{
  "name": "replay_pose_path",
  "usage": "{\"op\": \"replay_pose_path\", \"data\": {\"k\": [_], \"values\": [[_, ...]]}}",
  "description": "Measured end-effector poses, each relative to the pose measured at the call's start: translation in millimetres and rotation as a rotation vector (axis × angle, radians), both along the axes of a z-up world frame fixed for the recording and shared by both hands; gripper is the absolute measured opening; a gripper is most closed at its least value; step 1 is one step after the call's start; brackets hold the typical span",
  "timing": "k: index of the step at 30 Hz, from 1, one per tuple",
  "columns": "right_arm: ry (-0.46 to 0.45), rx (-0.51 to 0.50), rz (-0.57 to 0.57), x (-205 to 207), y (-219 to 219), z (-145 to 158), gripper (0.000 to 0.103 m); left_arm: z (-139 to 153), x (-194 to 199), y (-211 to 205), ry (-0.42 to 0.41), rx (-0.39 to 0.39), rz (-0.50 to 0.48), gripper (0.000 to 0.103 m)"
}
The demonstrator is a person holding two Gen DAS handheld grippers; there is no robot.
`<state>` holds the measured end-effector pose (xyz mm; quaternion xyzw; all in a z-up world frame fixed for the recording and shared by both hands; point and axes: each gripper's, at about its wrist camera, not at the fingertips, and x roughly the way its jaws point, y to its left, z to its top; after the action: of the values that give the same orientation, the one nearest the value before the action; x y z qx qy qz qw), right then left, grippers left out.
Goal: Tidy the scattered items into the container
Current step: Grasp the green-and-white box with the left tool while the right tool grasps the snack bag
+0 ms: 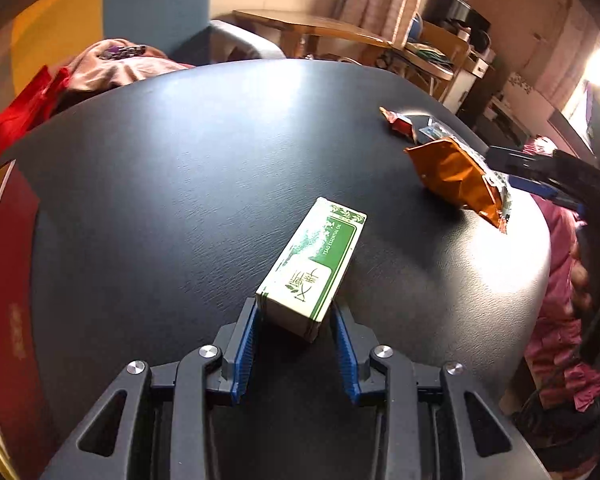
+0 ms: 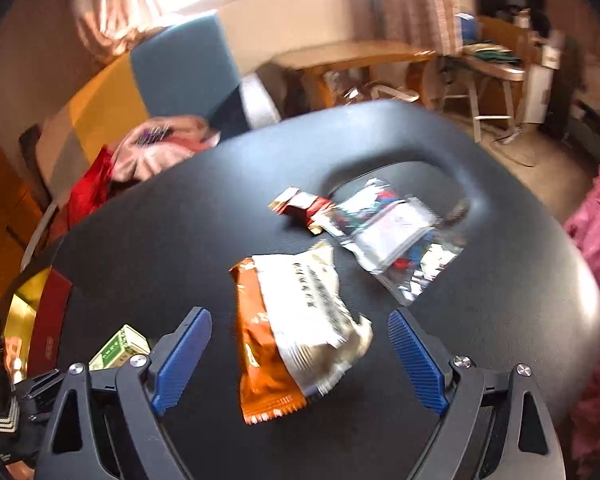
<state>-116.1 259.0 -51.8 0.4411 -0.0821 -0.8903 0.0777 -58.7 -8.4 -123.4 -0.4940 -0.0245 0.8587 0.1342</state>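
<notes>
Pitching steeply down, left gripper [image 1: 294, 316] has blue ribbed pads clamped on the near end of the green-and-white carton [image 1: 312, 264], a rectangular cardboard box whose long axis runs away from the jaws, up and slightly right across the black textured table [image 1: 180, 160]. Right gripper [image 2: 300, 344], also angled down, stands wide apart around the crinkly orange-and-white foil packet [image 2: 284, 336], pads clear, packet lengthwise between them. Farther off: red wrapper [image 2: 304, 206], clear bag [image 2: 384, 232]; red container [image 1: 8, 272] at left edge.
</notes>
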Motion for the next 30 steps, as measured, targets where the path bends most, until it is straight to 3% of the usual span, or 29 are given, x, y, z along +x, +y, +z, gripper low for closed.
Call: {"op": "replay_pose_path", "data": {"k": [2,8,10,11,15,17,20,23,30], "values": [[-0.022,0.018,0.022,-10.2,-6.3,-4.7,0.091,-0.5,3.2,-4.0,0.003,0.0,0.009,0.037],[-0.073,0.091,0.068,-32.9,-20.8,-22.5,0.091,6.2,7.1,-2.4,0.05,-0.03,-0.029,0.054],[-0.069,0.117,0.081,-32.8,-24.4,-26.7,0.082,8.0,3.8,2.6,0.056,-0.044,-0.045,0.055],[-0.067,0.123,0.084,-30.9,-25.3,-27.4,0.073,7.3,0.9,4.6,0.048,-0.046,-0.051,0.055],[-0.059,0.144,0.086,-17.7,-29.5,-29.1,0.068,2.9,-11.7,12.4,0.031,-0.064,-0.064,0.055],[-0.057,0.132,0.083,-6.8,-30.5,-29.3,0.068,0.5,-14.3,12.7,0.017,-0.047,-0.058,0.054],[-0.047,0.123,0.077,11.0,-34.9,-30.0,0.068,-1.9,-10.7,10.4,0.017,-0.049,-0.029,0.041],[-0.037,0.115,0.068,27.6,-42.7,-32.5,0.067,-2.0,-3.7,9.5,0.016,-0.042,-0.025,0.035],[-0.035,0.087,0.034,50.0,-57.0,-37.1,0.063,-1.6,12.0,3.3,0.007,-0.012,0.017,0.033]]}}
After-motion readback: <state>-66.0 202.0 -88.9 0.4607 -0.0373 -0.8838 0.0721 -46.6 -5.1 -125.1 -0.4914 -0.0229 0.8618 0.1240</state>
